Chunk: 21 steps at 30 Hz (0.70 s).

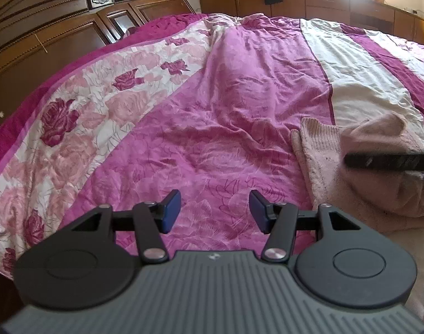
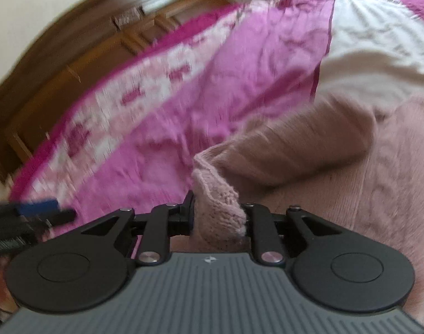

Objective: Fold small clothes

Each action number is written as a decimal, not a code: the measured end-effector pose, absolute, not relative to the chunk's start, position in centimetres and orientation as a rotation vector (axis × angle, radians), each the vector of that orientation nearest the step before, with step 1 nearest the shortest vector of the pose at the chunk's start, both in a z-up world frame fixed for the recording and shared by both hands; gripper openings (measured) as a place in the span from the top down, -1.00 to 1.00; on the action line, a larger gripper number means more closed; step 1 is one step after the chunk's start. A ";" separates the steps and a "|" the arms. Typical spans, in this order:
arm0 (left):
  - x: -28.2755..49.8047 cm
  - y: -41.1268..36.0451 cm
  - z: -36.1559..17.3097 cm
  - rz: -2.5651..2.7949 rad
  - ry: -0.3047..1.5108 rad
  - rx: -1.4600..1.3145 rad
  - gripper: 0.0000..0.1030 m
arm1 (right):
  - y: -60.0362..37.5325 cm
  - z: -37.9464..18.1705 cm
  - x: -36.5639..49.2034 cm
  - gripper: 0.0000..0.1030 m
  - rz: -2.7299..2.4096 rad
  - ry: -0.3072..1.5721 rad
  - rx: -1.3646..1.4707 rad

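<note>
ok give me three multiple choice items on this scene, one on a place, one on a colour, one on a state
1. Where does the sweater lie?
A. on the bedspread
B. on the headboard
C. on the floor

2. What colour is the sweater?
A. dark blue
B. pale pink
C. green

3. What is the left gripper doing?
A. clamping the sweater
B. holding a book
C. open, holding nothing

Key: 1 A, it rests on the quilted cover; 2 B, the knit is pale pink; 3 C, only bedspread shows between its blue pads, while the right gripper pinches the ribbed cuff.

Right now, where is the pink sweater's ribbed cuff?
In the right wrist view the ribbed cuff sits clamped in the right gripper, above the pink bedspread, with the sleeve trailing back right.
</note>
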<state>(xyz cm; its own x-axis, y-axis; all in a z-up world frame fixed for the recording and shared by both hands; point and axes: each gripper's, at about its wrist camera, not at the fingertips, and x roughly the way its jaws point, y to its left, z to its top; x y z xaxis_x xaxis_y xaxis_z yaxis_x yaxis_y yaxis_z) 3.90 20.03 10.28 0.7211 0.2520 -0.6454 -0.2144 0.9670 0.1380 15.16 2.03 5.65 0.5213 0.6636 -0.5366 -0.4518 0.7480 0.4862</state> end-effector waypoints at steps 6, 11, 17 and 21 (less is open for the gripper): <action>4.9 20.3 9.5 0.220 0.722 0.048 -0.09 | 2.7 5.4 13.6 -0.08 0.687 0.725 0.312; 6.4 19.3 10.1 0.141 0.683 0.038 -0.09 | 1.2 7.4 10.9 -0.21 0.697 0.670 0.304; 9.1 16.8 11.0 0.000 0.646 0.022 -0.09 | -3.4 9.0 8.2 -0.29 0.629 0.599 0.312; 11.3 15.0 10.8 -0.069 0.659 0.011 -0.09 | -6.8 9.1 7.5 -0.30 0.506 0.555 0.316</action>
